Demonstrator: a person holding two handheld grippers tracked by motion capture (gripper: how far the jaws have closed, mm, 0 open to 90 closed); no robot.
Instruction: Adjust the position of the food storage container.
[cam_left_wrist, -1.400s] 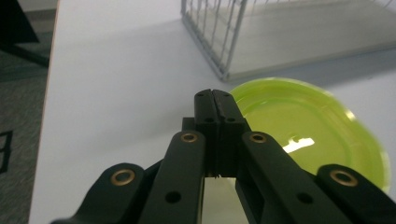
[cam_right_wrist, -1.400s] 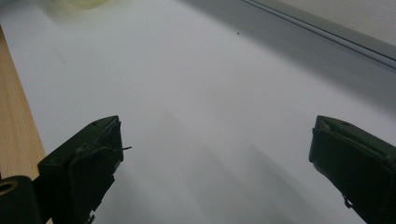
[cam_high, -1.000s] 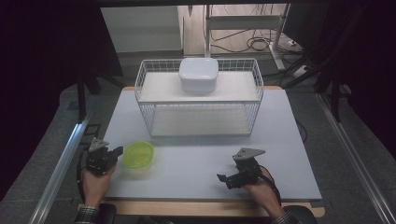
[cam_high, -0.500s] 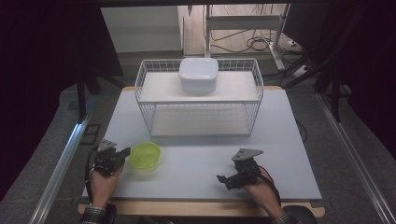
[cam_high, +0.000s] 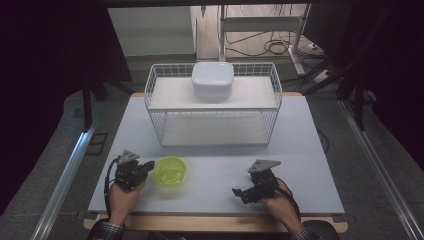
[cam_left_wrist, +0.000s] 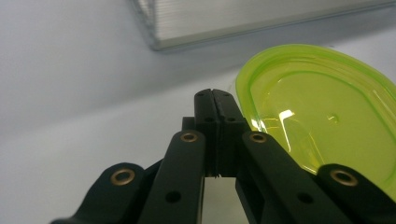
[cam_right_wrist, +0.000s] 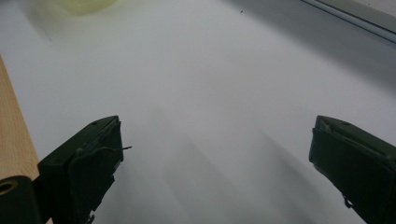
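Left claw (cam_high: 148, 165): I see my jaws pressed flat together with nothing between them; in the left gripper view the tips (cam_left_wrist: 214, 100) sit just beside the rim of the green lid, and I cannot tell whether they touch it
Left hand (cam_high: 124, 192): it comes in from the near edge of the worktop and carries the claw low over the surface; the claw points toward the lid
Green lid (cam_high: 169, 171): a translucent, rounded, lime-green lid lying flat on the worktop, near its front edge and left of the middle; in the left gripper view it (cam_left_wrist: 322, 116) lies to the right of my closed tips
Right claw (cam_high: 239, 194): my jaws stand wide apart and hold nothing; in the right gripper view bare worktop runs between them
Right hand (cam_high: 274, 197): it rests near the front edge at the right, well apart from the lid; the claw points left, across the worktop
Worktop (cam_high: 220, 165): a pale grey sheet over a wooden board
Wire rack (cam_high: 212, 107): white, two-tiered, standing at the back of the worktop, beyond the lid
White container (cam_high: 212, 79): squarish with rounded corners, sitting on the rack's top shelf, near its middle
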